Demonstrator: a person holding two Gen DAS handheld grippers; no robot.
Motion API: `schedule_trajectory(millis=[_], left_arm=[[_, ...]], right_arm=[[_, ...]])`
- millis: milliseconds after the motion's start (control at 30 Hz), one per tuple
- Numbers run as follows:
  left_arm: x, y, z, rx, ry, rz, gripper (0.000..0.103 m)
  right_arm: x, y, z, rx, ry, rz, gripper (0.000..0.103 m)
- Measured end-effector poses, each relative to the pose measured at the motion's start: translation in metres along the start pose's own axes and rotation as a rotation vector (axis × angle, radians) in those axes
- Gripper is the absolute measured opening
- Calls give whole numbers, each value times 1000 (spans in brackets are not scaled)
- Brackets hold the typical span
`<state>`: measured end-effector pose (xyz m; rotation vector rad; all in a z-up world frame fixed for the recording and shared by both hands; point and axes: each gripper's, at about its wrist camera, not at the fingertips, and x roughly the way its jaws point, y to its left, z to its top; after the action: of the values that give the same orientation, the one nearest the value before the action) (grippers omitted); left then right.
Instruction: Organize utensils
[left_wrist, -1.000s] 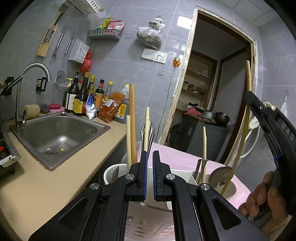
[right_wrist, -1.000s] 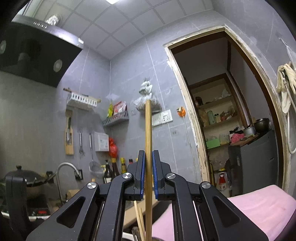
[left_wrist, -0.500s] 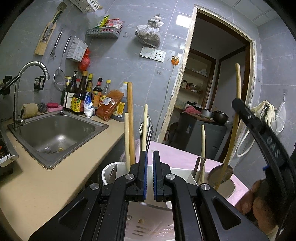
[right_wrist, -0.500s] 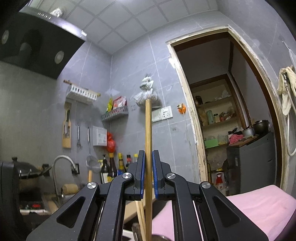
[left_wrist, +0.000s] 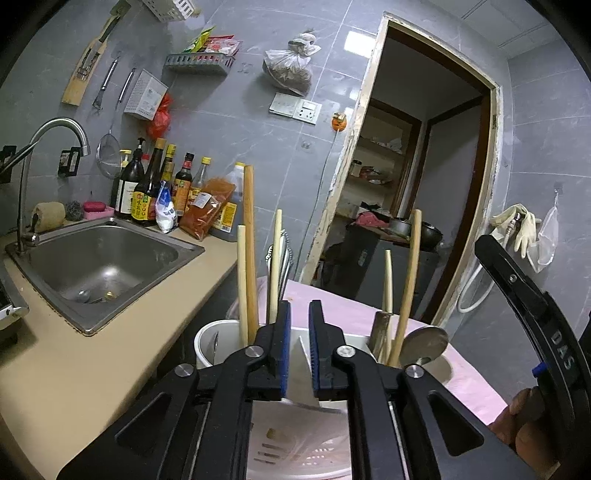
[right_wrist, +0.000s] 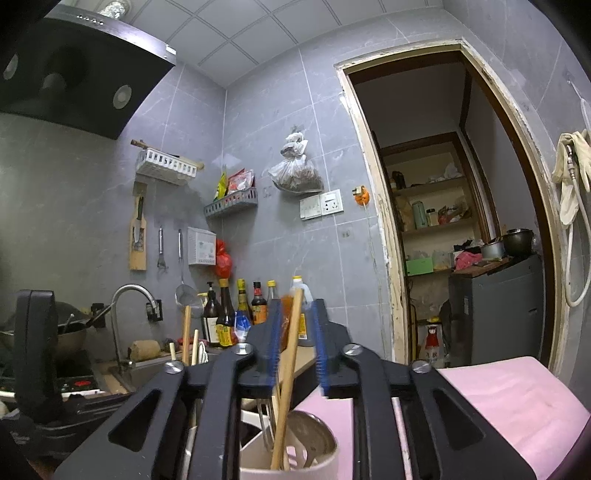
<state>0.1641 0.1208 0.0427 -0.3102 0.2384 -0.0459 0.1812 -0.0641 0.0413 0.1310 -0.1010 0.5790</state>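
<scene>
Grey tiled walls (left_wrist: 229, 122), white tiled ceiling (right_wrist: 236, 33). Beige worktop (left_wrist: 74, 369) with steel sink (left_wrist: 99, 258) and tap (left_wrist: 48, 129), bottles (left_wrist: 155, 184) at the wall. Black hood (right_wrist: 74, 74) upper left. Open doorway (right_wrist: 443, 221) to a pantry with shelves (right_wrist: 432, 206). Socket (right_wrist: 321, 203) beside the door frame.

Home kitchen, steel sink (left_wrist: 99, 266), sauce bottles (left_wrist: 147, 192), range hood (right_wrist: 74, 74)

Two grippers (left_wrist: 299, 321); one sink (left_wrist: 110, 258)
</scene>
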Motion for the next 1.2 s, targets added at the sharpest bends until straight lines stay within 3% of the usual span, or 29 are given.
schedule_trajectory(millis=[133, 300, 367, 700, 833, 967, 1200], left_arm=[[-7, -1, -1, -29, -8, -22, 30], [-19, -6, 2, -21, -21, -4, 33], [-25, -8, 3, -19, -23, -2, 42], [-45, -22, -6, 59, 30, 12, 55], [-56, -30, -14, 84, 51, -6, 67], [-71, -40, -22, 114, 50, -20, 81], [-88, -57, -35, 170, 59, -36, 89]], right_arm=[[-10, 0, 2, -6, 10, -16, 24], [-22, -3, 2, -5, 36, -43, 28], [-27, -6, 1, -2, 51, -53, 34], [-64, -19, 3, -4, 127, -119, 51], [-83, -22, 1, -20, 162, -153, 72], [-103, -26, 1, -39, 188, -199, 77], [-142, -37, 2, -18, 219, -284, 90]])
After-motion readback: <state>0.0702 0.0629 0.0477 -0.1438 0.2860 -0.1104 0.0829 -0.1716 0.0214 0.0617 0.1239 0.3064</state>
